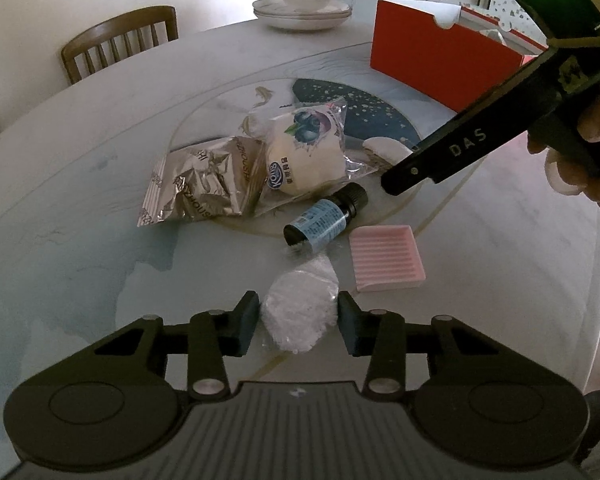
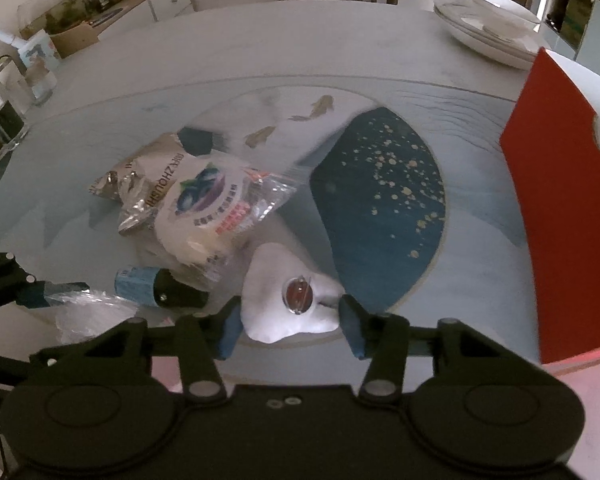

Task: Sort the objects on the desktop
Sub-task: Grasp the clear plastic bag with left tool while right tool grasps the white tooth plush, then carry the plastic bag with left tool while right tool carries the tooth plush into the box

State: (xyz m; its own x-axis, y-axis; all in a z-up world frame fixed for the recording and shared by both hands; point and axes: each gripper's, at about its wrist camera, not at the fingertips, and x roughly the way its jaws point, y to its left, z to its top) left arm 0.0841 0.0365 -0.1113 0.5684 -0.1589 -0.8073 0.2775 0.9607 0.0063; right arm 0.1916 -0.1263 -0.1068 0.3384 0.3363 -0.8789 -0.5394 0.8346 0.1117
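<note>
Both grippers poised over their picks

My left gripper (image 1: 299,322) straddles the white bag (image 1: 300,312), fingers open; my right gripper (image 2: 290,326) brackets the white packet (image 2: 288,296), also unclosed, red box (image 2: 560,216) rightward

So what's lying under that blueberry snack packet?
The blueberry snack packet overlaps the silver foil pouch on its left edge. Whatever else lies beneath its middle is covered.

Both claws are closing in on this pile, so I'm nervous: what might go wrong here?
The left claw straddles a crinkly white bag; it may slip out. The small dark bottle lies on its side close by and might roll if bumped. The right claw brackets a white lumpy object, an awkward shape to grip.
</note>
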